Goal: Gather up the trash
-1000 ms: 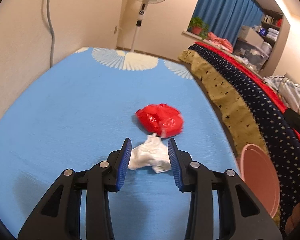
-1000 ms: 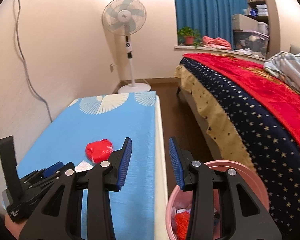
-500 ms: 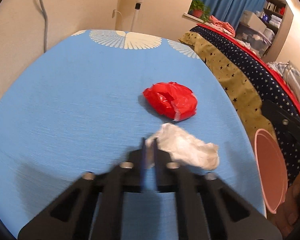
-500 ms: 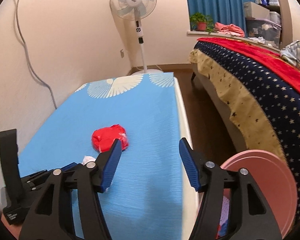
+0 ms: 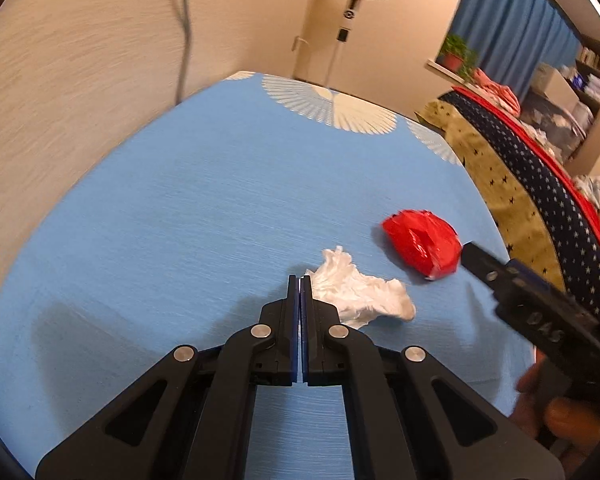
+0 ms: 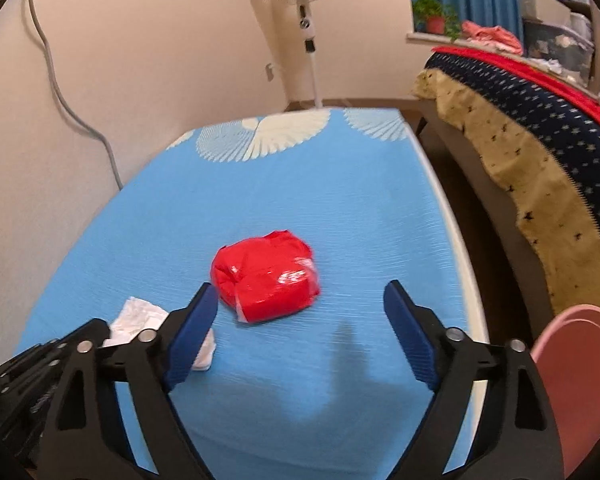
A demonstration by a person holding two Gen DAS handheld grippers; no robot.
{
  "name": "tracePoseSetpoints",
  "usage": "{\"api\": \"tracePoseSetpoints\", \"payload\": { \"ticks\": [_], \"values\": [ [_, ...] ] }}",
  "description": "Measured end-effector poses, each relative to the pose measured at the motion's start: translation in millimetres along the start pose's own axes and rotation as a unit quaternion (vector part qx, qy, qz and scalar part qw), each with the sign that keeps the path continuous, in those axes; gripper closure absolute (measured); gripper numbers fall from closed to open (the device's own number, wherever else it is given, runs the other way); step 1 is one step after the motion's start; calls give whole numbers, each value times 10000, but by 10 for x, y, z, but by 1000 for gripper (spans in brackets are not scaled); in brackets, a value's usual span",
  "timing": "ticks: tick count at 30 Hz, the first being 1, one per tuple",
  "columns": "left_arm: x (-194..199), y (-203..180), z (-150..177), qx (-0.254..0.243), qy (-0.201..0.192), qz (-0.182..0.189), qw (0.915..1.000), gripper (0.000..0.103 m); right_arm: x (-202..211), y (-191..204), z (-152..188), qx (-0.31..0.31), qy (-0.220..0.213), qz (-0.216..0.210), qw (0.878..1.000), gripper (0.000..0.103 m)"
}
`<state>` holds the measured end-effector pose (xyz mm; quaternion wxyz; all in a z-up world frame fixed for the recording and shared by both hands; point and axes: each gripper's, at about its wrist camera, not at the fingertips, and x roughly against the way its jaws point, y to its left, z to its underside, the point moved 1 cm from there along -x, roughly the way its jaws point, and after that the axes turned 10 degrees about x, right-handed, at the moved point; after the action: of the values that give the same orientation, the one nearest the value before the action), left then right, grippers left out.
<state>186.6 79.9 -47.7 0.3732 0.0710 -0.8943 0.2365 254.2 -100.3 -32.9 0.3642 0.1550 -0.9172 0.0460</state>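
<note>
Since the earlier frame, the crumpled white tissue (image 5: 360,292) has slid out from between the left gripper's (image 5: 300,280) jaws, which are now pressed together with nothing visibly between them; the tissue lies just beside their tips, touching or nearly so. It rests on the light-blue cloth-covered table (image 5: 180,220), near the crumpled red plastic wrapper (image 6: 266,280), which lies toward the table's bed-side edge. The right gripper (image 6: 300,304) has swung away from the pink plastic bin (image 6: 580,380) to face that wrapper, its jaws opening wide and holding nothing, the wrapper just ahead of them. The bin stands off the table's edge, likely placed there so trash can be dropped in easily.
</note>
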Motion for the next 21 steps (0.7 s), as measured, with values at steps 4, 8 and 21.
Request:
{"api": "tracePoseSetpoints", "payload": {
  "ticks": [4, 8, 21],
  "values": [
    [15, 89, -45, 294, -60, 79, 9995, 74, -184, 22, 6, 24, 247, -12, 9997, 17],
    [-4, 66, -39, 312, -48, 231, 9992, 59, -245, -30, -7, -114, 323, -40, 9994, 17],
    [-206, -25, 55, 85, 405, 371, 9985, 73, -301, 25, 5, -15, 413, -322, 9986, 74]
  ]
}}
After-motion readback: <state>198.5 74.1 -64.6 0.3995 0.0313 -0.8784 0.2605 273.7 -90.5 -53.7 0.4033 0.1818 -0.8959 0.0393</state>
